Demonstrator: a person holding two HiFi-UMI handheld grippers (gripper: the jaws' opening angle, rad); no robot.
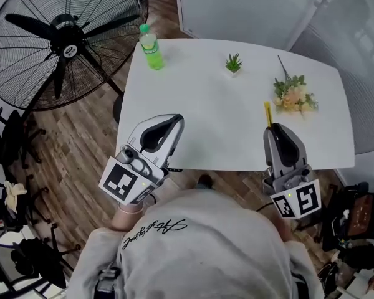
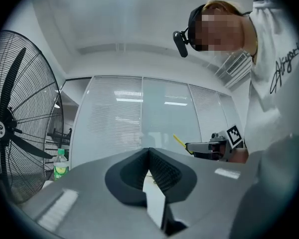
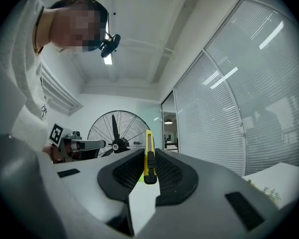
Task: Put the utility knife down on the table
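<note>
The right gripper (image 1: pixel 275 128) has its 2 jaws clamped on a slim yellow plastic utility knife (image 1: pixel 267 113). The knife stands on edge between the ribbed pads, and its far end sticks out past the jaw tips. From the head view it lies over the near-right part of the white rounded-corner table (image 1: pixel 199 117), just inside the near edge. It is well short of the bunch of pale artificial flowers (image 1: pixel 293 94) beyond it.

The left gripper (image 1: pixel 173 122) has its 2 jaws closed tip to tip with nothing between them, and it sits over the table's near-left edge.

Between the 2 grippers and ahead of them, the table top is a wide bare stretch. Objects sit only along the far side: a green plastic bottle (image 1: pixel 151 47) at the far-left corner and 1 small potted plant (image 1: pixel 234 63) near the far edge.

A large black floor fan (image 1: pixel 62 39) stands on the wooden floor (image 1: pixel 81 142), off the table's left side.
</note>
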